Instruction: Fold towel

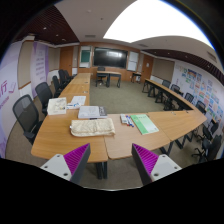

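From the gripper's camera, a long wooden table [110, 128] with a smooth, light-brown top and rounded edges runs away down a meeting room. The gripper [110, 163] hangs in the air short of the table's near edge, its two fingers spread wide with nothing between them. Each finger carries a ribbed purple pad [147, 159] on its inner face, and the fingers themselves are pale and wedge-shaped.

The towel [92, 126] lies flat on the table, just inside the near edge and beyond the left finger. It is a soft, cream-coloured cloth, roughly rectangular with slightly rumpled borders. Its long axis runs across the table, parallel to the near edge.

Farther back on the table from the towel sits a stack of printed papers [90, 112]. To the left of the towel, nearer the table's left side, lie more white sheets [57, 104]. To the right of the towel rests a flat green folder [145, 124], angled toward the near edge, with a small dark booklet just beside it.

Black mesh-backed chairs [27, 115] line the table's left side, and more stand along the right. At the far end of the room beyond the table hangs a dark board [110, 58].
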Action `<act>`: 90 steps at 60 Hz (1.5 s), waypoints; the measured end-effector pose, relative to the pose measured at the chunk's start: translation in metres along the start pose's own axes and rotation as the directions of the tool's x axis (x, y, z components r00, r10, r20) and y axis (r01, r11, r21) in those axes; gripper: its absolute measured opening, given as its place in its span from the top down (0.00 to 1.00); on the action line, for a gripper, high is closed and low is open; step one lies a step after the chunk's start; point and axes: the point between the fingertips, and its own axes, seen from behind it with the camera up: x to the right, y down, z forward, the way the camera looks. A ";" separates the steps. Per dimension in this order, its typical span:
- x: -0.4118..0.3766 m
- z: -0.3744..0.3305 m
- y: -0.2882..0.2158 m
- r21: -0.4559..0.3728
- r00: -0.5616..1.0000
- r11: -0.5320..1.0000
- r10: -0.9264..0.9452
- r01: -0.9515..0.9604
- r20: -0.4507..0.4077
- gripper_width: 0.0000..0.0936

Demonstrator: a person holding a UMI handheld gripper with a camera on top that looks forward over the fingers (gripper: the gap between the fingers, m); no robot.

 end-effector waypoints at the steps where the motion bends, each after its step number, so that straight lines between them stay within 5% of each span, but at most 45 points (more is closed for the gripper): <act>1: 0.000 0.000 0.001 -0.005 1.000 1.000 -0.001 0.001 -0.001 0.09; 23: -0.054 0.106 0.058 -0.081 0.998 0.996 -0.033 0.028 -0.053 0.08; 44: -0.236 0.265 0.066 -0.106 0.989 0.994 -0.012 0.028 0.147 0.09; 69: -0.309 0.481 0.049 -0.138 0.976 0.977 -0.135 0.159 0.173 0.11; 73: -0.313 0.494 0.044 -0.125 0.976 0.982 -0.118 0.143 0.183 0.23; 82: -0.298 0.506 0.041 -0.112 0.969 0.970 -0.199 0.216 0.148 0.86; 90: -0.303 0.498 0.042 -0.118 0.957 0.961 -0.225 0.249 0.182 0.95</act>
